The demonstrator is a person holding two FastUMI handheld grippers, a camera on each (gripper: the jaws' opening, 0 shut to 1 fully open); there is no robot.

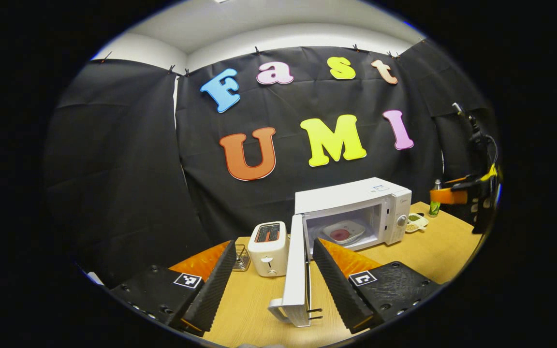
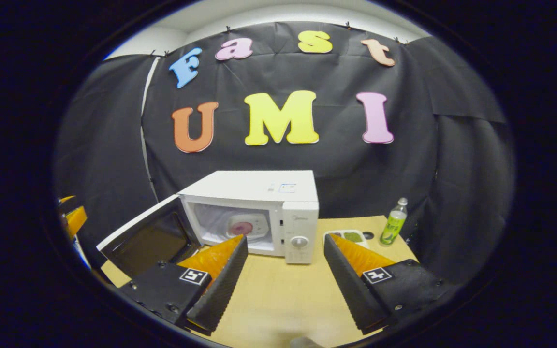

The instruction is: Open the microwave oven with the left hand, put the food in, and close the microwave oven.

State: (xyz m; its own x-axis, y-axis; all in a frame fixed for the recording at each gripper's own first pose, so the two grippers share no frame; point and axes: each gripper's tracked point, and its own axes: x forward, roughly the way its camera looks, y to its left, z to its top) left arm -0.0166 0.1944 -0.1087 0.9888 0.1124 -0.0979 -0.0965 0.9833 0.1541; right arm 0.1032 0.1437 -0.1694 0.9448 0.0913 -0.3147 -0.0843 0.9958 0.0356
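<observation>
The white microwave (image 1: 351, 193) stands on the wooden table with its door (image 1: 298, 270) swung wide open. A white plate with a round red piece of food (image 1: 344, 233) lies inside the cavity. My left gripper (image 1: 273, 285) is open, and the door's free edge with its handle stands edge-on between the fingers, nearer the right finger; I cannot tell if it touches. In the right gripper view the microwave (image 2: 259, 186) faces me, with the door (image 2: 148, 237) out to the left and the plate (image 2: 247, 227) inside. My right gripper (image 2: 281, 280) is open and holds nothing, hovering over the table in front of the microwave.
A white toaster (image 1: 269, 249) and a small wire rack (image 1: 241, 258) stand left of the door. A divided food tray (image 2: 351, 237) and a green bottle (image 2: 393, 222) sit right of the microwave. Bare table (image 2: 278, 299) lies in front.
</observation>
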